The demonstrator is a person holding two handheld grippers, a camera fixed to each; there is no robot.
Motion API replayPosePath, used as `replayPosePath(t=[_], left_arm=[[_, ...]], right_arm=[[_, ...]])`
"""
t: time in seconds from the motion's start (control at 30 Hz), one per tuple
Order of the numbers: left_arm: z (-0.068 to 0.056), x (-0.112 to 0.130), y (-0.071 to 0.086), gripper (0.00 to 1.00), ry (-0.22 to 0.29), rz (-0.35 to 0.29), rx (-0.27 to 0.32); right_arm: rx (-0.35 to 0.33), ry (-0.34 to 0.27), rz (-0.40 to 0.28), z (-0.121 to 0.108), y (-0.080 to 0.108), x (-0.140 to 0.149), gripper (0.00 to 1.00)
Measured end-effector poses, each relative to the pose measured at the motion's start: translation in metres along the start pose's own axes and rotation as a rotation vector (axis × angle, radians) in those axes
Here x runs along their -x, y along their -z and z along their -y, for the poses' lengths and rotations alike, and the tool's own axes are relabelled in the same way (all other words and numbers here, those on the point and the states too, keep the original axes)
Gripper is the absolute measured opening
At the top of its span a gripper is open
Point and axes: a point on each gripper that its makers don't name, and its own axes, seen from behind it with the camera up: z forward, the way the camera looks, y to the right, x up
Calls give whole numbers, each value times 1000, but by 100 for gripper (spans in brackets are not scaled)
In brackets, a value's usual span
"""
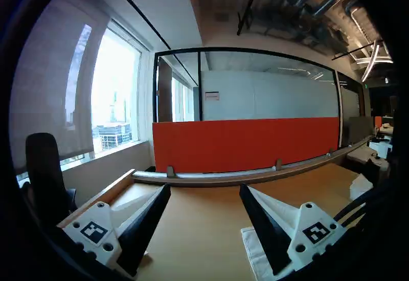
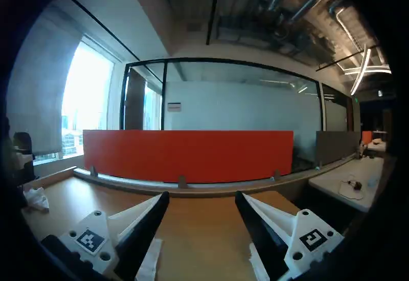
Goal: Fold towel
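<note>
White towel [image 1: 249,246] lying on the wooden desk [image 1: 204,230], both grippers spread open and holding nothing.

In the left gripper view the towel shows at the lower edge, its corner tucked beneath one finger of the left gripper [image 1: 204,188], whose jaws stand wide apart over bare wood. In the right gripper view strips of the same white cloth [image 2: 152,258] peek out beside each finger of the right gripper [image 2: 202,195], also released. Whether either gripper touches the towel I cannot tell. A crumpled white rag [image 2: 36,199] sits well off to the side on the desk. Behind the desk runs an orange partition [image 2: 189,155], then a glass wall [image 2: 240,102]; a bright window [image 1: 115,104] and a black chair [image 1: 43,171] stand to the left.
</note>
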Motion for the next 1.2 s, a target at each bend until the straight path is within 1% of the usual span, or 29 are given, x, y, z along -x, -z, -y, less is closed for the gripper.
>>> replayPosePath(t=[0.2, 0.3, 0.4, 0.5, 0.7, 0.8, 1.0, 1.1, 1.2], left_arm=[[-4, -16, 1, 100, -11, 12, 18], [-8, -17, 0, 100, -9, 29, 33], [-12, -20, 0, 100, -12, 43, 54], [-16, -20, 0, 100, -27, 64, 77], [-30, -14, 2, 100, -69, 114, 147], [-39, -7, 5, 100, -76, 139, 186], [-55, 7, 11, 100, -98, 196, 259], [-65, 14, 15, 100, -113, 223, 307], [-74, 23, 19, 100, -127, 253, 351]], right_arm=[[-11, 6, 12, 6, 4, -11, 100], [-16, 16, 19, 8, 4, -16, 100], [-37, 29, 25, 13, 5, -20, 100], [-65, 44, 48, 19, 5, -19, 100], [-154, 78, 81, 37, 7, -16, 100], [-200, 97, 110, 46, 8, -10, 100], [-295, 162, 195, 65, 15, 17, 100], [-345, 189, 236, 74, 20, 29, 100], [-389, 206, 271, 82, 24, 40, 100]])
